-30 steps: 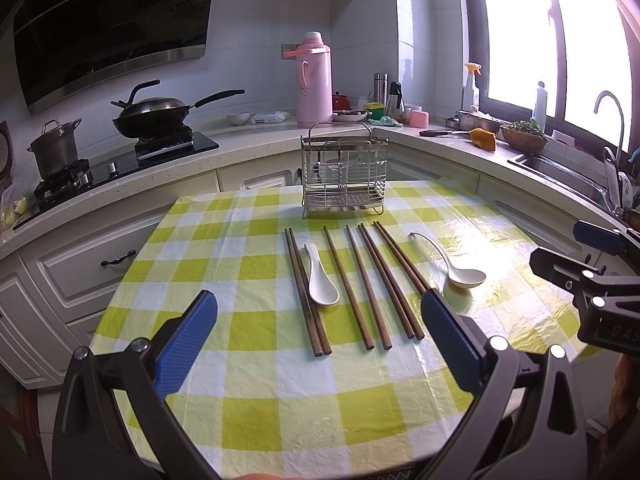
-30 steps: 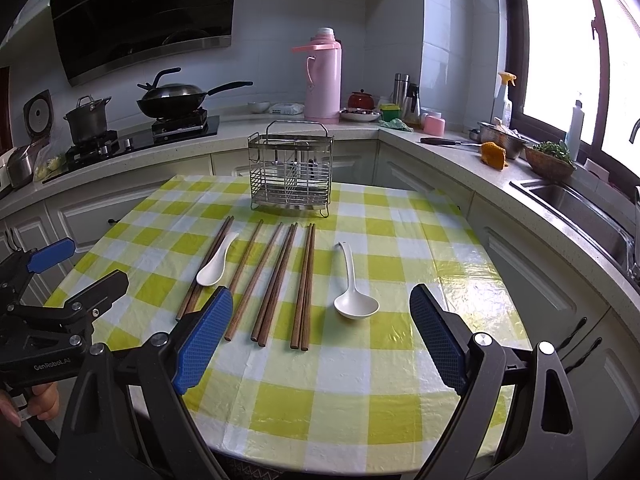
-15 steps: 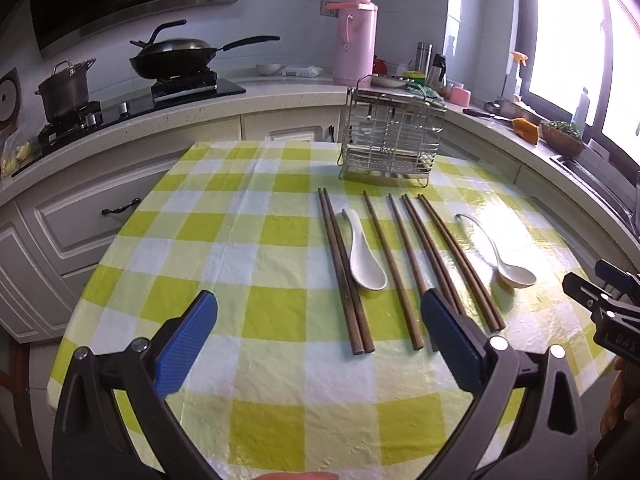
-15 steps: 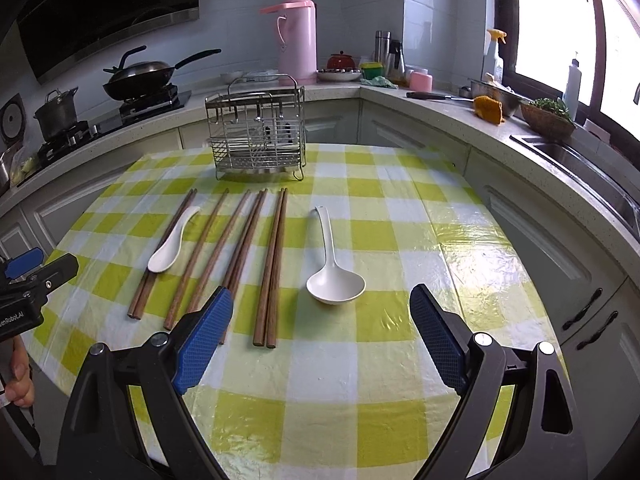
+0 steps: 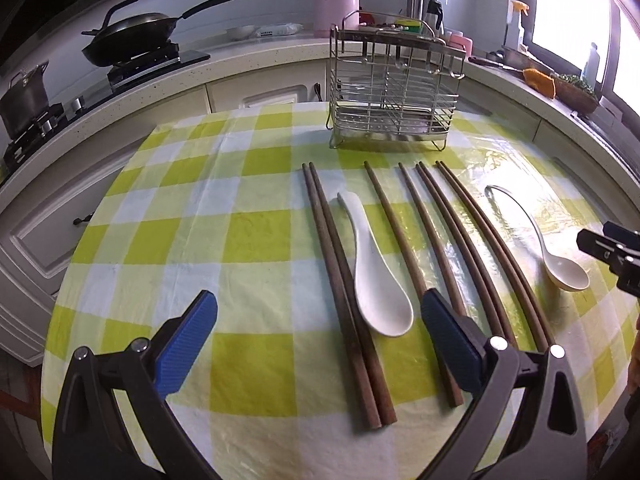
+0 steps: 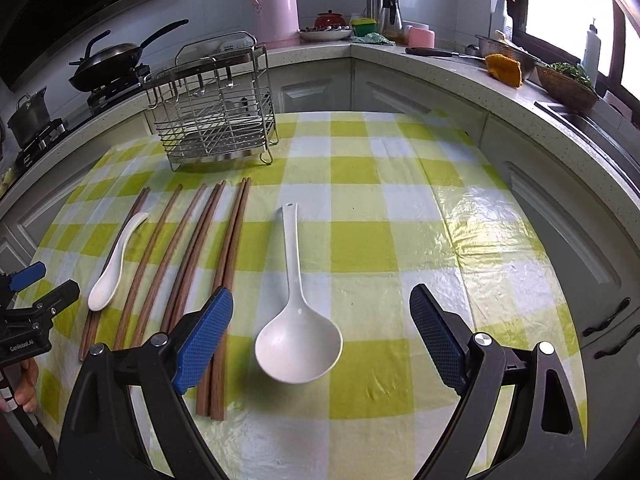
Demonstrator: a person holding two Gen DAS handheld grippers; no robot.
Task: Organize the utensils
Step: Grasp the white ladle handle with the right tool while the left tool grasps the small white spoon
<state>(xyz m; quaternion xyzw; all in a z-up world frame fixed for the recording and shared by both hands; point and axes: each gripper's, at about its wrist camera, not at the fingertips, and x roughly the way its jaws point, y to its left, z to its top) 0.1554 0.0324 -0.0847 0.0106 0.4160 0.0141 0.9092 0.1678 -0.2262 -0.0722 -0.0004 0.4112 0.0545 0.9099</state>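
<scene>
Several brown chopsticks (image 5: 344, 288) (image 6: 188, 256) lie side by side on the green-checked tablecloth. A short white spoon (image 5: 376, 280) (image 6: 114, 264) rests among them. A long white ladle (image 5: 544, 248) (image 6: 298, 320) lies to their right. A wire utensil rack (image 5: 394, 92) (image 6: 216, 116) stands behind them. My left gripper (image 5: 318, 344) hovers open over the near ends of the leftmost chopstick pair and the short spoon. My right gripper (image 6: 320, 336) hovers open around the ladle's bowl. Neither holds anything.
The round table's (image 6: 400, 240) edge curves close to white cabinets (image 6: 560, 208) on the right and left. A counter behind carries a wok (image 5: 136, 36), a pot (image 5: 24, 96), a pink thermos (image 6: 276, 0) and a basket of greens (image 6: 568, 84). A hand (image 6: 20, 384) shows at left.
Both grippers have moved forward and lower towards the utensils, which now look much closer. Both stay open. The utensils have not moved.
</scene>
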